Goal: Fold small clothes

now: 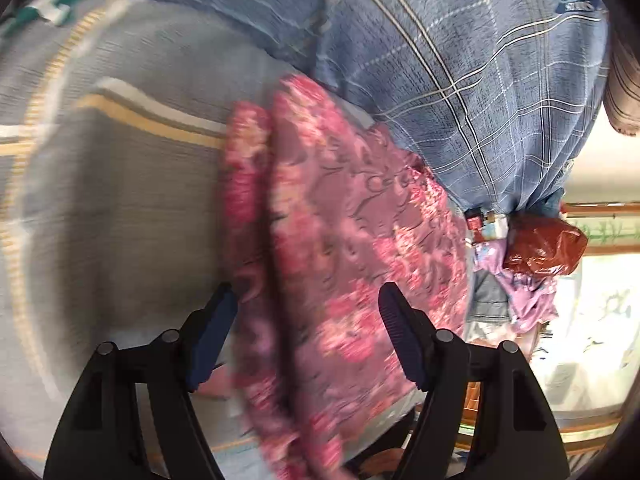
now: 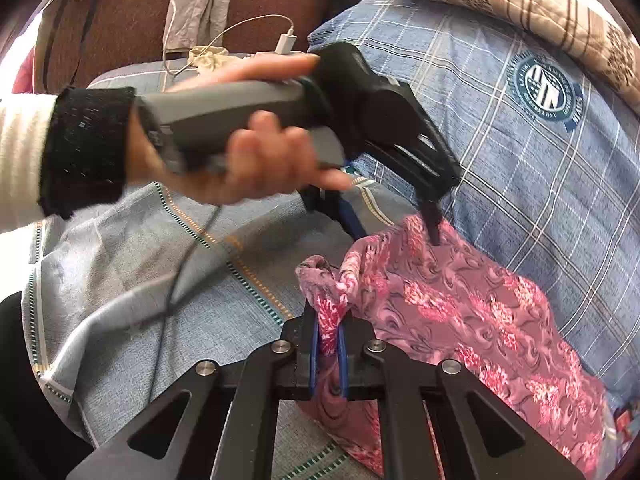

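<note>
A pink and purple floral garment lies on a grey striped bed sheet; it also shows blurred in the left wrist view. My right gripper is shut on a bunched corner of the garment near its left edge. My left gripper is open, its fingers spread over the garment. In the right wrist view the left gripper stands at the garment's far edge, one fingertip touching the cloth, held by a hand.
A blue plaid pillow lies right behind the garment. A beige patterned blanket sits beyond it. A white charger cable lies by the brown headboard. A pile of clothes and a red bag lie past the bed's edge.
</note>
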